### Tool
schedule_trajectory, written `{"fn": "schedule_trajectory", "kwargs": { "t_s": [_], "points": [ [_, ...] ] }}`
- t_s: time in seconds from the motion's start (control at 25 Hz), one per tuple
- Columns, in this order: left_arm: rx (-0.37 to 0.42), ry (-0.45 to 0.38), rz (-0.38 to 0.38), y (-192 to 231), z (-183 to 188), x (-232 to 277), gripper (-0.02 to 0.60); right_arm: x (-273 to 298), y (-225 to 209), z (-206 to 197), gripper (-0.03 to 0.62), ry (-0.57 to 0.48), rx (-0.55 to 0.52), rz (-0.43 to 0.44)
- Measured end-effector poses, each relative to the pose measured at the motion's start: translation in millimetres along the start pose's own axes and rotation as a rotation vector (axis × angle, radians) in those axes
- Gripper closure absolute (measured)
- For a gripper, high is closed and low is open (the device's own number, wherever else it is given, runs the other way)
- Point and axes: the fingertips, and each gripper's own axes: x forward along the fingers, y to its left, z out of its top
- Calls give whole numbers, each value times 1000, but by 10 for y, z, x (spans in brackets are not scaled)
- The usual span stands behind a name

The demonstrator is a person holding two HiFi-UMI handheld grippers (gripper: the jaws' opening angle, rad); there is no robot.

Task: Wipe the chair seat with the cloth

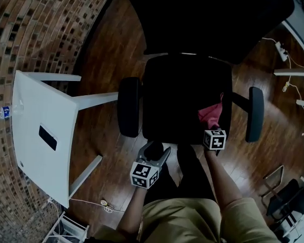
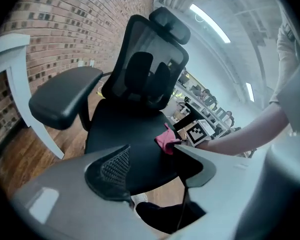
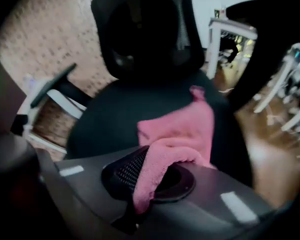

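Head view: black office chair seat (image 1: 182, 100) seen from above, flanked by two padded armrests (image 1: 129, 107). The pink cloth (image 1: 211, 114) lies on the right front part of the seat, with the right gripper (image 1: 213, 128) at its near edge. The left gripper (image 1: 158, 151) hangs just off the seat's front edge, clear of the cloth. A white table (image 1: 40, 115) stands just beside the left armrest, a plastic bottle (image 1: 5, 111) shows at its outer edge, and a brick wall (image 1: 35, 29) lies beyond.

Left gripper view: jaws spread, with only the seat (image 2: 125, 129) visible through the gap. The mesh backrest (image 2: 145, 69) and headrest (image 2: 170, 24) rise behind, and the cloth (image 2: 166, 138) sits at the seat's right.

Right gripper view: jaws pressed on a fold of the cloth (image 3: 180, 129), the rest draped over the seat (image 3: 110, 119) ahead.
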Motion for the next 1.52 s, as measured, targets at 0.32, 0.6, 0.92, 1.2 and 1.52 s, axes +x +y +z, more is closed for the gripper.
{"fn": "schedule_trajectory", "kwargs": {
  "t_s": [0.32, 0.6, 0.92, 1.2, 1.52],
  "points": [
    [-48, -51, 72, 265, 80, -578, 342, 718, 3073, -78, 579, 111, -178, 656],
    [-49, -25, 43, 75, -27, -408, 344, 604, 1821, -177, 579, 134, -83, 418],
    [-10, -88, -6, -386, 85, -178, 356, -448, -1019, -507, 579, 49, 110, -177],
    [9, -119, 19, -324, 213, -228, 327, -288, -413, -366, 580, 6, 229, -7],
    [-14, -150, 100, 101, 252, -673, 327, 385, 2825, -349, 579, 65, -162, 676]
  ]
}}
